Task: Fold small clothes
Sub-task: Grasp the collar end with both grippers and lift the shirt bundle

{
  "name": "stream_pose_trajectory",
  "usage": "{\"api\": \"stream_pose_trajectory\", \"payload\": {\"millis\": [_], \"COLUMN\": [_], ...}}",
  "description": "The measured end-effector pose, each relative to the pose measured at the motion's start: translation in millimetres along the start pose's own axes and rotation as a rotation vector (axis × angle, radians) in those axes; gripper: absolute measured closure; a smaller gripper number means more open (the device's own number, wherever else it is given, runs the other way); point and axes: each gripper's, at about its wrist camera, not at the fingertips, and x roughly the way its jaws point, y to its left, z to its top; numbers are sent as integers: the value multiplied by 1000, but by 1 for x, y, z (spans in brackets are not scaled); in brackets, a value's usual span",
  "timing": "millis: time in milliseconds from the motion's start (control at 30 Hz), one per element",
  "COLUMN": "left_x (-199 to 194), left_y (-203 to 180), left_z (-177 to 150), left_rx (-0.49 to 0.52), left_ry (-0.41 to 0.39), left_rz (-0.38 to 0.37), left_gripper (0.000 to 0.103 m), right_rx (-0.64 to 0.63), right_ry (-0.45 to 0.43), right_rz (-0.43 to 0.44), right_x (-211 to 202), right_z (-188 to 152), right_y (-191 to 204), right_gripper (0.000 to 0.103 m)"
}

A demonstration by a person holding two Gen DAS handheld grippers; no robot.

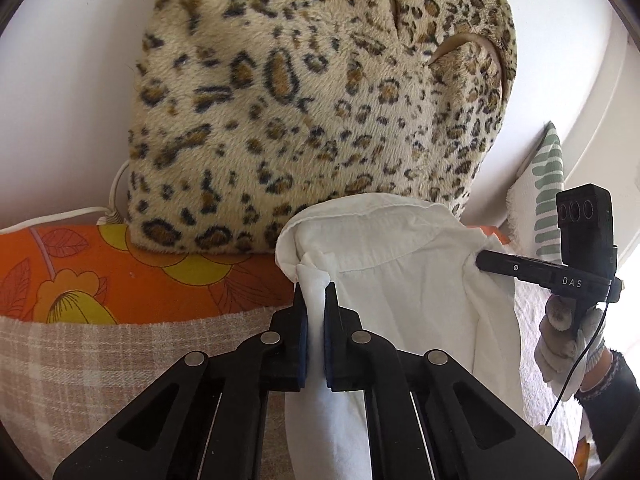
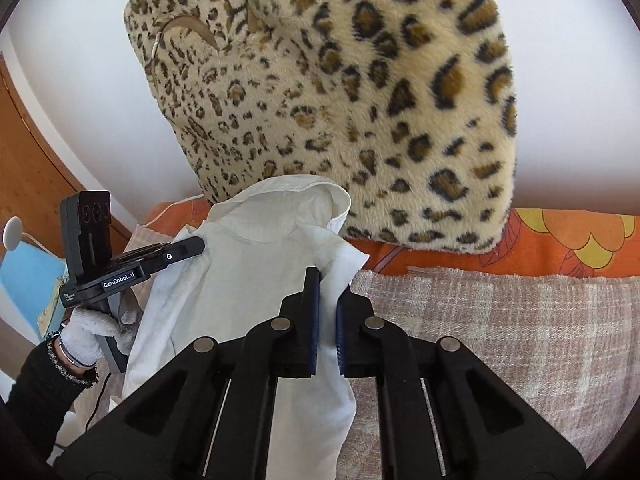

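At the centre of both wrist frames, I held the white garment (image 1: 404, 280) lifted between the two grippers, in front of a leopard-print cushion (image 1: 320, 100). The left gripper (image 1: 315, 300) had its fingers clamped on one bunched edge; the right gripper (image 2: 327, 304) had its fingers pinched on the opposite edge. Below hung a checked blanket (image 2: 500, 340) and, behind it, an orange floral sheet (image 1: 80, 272). My gloved left hand (image 2: 92, 336) sat at lower left of the right view.

Top of the leopard-print cushion (image 1: 304, 92) cut off; white garment's (image 1: 400, 280) lower part hidden behind the left hand-held gripper (image 1: 315, 296).
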Motion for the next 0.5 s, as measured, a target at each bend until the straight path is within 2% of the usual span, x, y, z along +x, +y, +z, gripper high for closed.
{"api": "stream_pose_trajectory", "payload": {"millis": [267, 500], "left_x": [-40, -89], "left_y": [-37, -61], "left_z": [11, -6], "left_rx": [59, 83], "left_ry": [-81, -124], "left_rz": [-43, -64], "left_gripper": [99, 99], "right_rx": [-50, -89], "right_ry": [-49, -89], "right_rz": [25, 45], "right_x": [-47, -98], "right_z": [7, -10], "right_y": [30, 53], "right_gripper": [97, 97]}}
